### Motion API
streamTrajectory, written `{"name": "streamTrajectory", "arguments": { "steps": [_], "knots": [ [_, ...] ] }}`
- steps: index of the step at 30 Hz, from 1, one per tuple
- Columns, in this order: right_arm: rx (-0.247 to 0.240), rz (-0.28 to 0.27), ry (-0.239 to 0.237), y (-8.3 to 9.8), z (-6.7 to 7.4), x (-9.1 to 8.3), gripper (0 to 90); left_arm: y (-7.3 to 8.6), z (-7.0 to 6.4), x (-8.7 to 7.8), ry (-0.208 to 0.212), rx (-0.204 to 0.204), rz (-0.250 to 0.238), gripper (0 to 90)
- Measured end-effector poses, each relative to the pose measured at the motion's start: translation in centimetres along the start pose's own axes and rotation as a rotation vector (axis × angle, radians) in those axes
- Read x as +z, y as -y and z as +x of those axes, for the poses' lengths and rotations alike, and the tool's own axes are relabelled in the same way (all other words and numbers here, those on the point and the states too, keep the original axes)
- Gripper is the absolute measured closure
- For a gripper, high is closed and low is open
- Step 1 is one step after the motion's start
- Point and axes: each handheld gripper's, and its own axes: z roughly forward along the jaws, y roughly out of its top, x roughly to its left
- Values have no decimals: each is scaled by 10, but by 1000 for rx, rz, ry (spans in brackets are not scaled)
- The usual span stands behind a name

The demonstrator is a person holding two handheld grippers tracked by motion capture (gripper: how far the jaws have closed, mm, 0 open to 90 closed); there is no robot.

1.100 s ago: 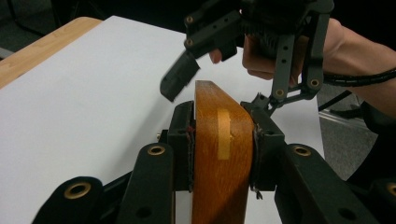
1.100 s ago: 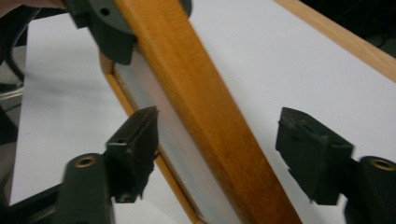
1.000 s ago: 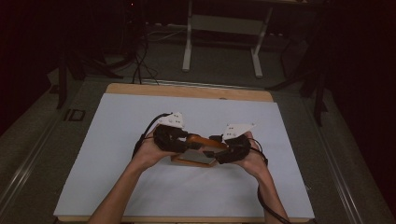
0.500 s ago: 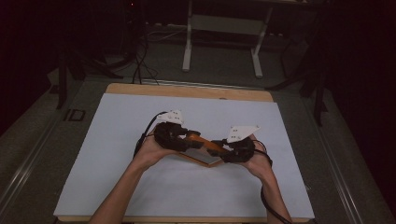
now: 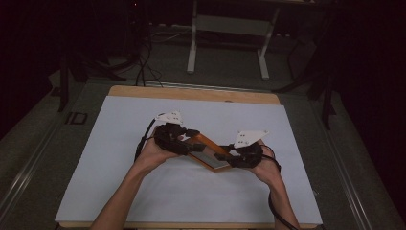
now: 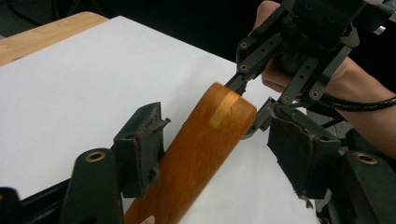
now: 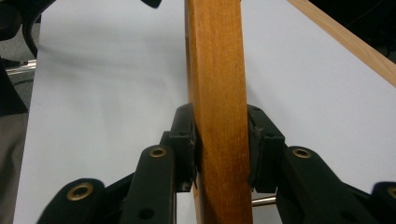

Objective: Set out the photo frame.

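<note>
right gripper point(image 7: 219, 149): jaws closed tight on both faces of the wooden board point(image 7: 217, 93). left gripper point(image 6: 219, 154): jaws spread wide, one pad point(image 6: 140, 144) against the board's side, the other apart from it. board sits mid-desk over the white sheet point(image 5: 119, 124); wooden desk edge point(image 5: 191, 93) at the far side, dark room and a metal stand point(image 5: 227, 43) beyond.
</note>
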Motion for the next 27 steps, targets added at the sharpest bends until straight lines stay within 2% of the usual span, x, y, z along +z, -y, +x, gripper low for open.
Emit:
{"name": "streamTrajectory", "arguments": {
  "steps": [5, 9, 15, 27],
  "knots": [
    [9, -4, 5, 3, 0, -3, 684, 4, 4, -5, 11, -17, -30, 299],
    [21, -10, 10, 5, -1, -5, 688, 7, 7, -10, 2, -27, -38, 276],
    [39, -25, 15, 11, -2, -9, 689, 14, 15, -20, -16, -60, -77, 263],
    [52, -37, 18, 18, -1, -14, 689, 30, 27, -22, -59, -109, -82, 235]
  ]
}}
